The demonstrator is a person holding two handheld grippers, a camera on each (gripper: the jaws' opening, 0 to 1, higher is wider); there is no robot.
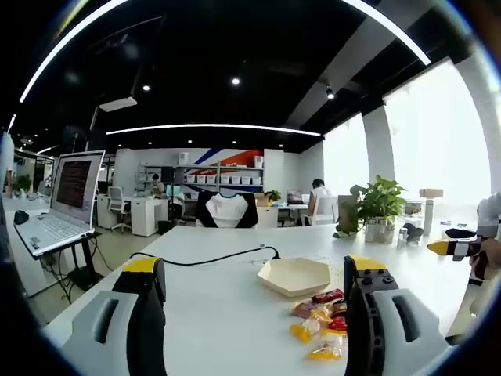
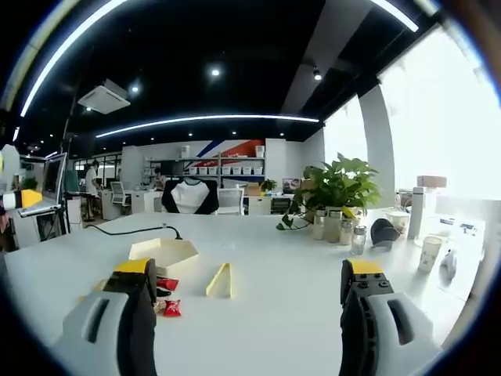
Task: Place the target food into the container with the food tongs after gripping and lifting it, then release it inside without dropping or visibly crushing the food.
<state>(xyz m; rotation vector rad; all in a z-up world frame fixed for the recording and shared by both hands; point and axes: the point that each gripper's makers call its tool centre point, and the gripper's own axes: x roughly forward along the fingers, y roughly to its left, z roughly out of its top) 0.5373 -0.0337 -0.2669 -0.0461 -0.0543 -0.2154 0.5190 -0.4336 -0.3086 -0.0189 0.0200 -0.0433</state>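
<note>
Both grippers, left (image 1: pixel 254 313) and right (image 2: pixel 246 309), hover released with jaws wide apart above the white table (image 2: pixel 274 290), where snack packets (image 1: pixel 321 321) lie near the paper container (image 1: pixel 293 276), yellow tongs (image 2: pixel 221 280) to their right.

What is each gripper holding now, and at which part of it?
Nothing is held. The left gripper and right gripper both stand open above the table; the tongs lie there untouched.

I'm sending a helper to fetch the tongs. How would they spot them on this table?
On the big white table, look beside the pale hexagonal container near the black cable. The tongs lie flat just right of it: a narrow yellow V, plain and rigid, unlike the small shiny red and yellow snack packets heaped in front of the container.
</note>
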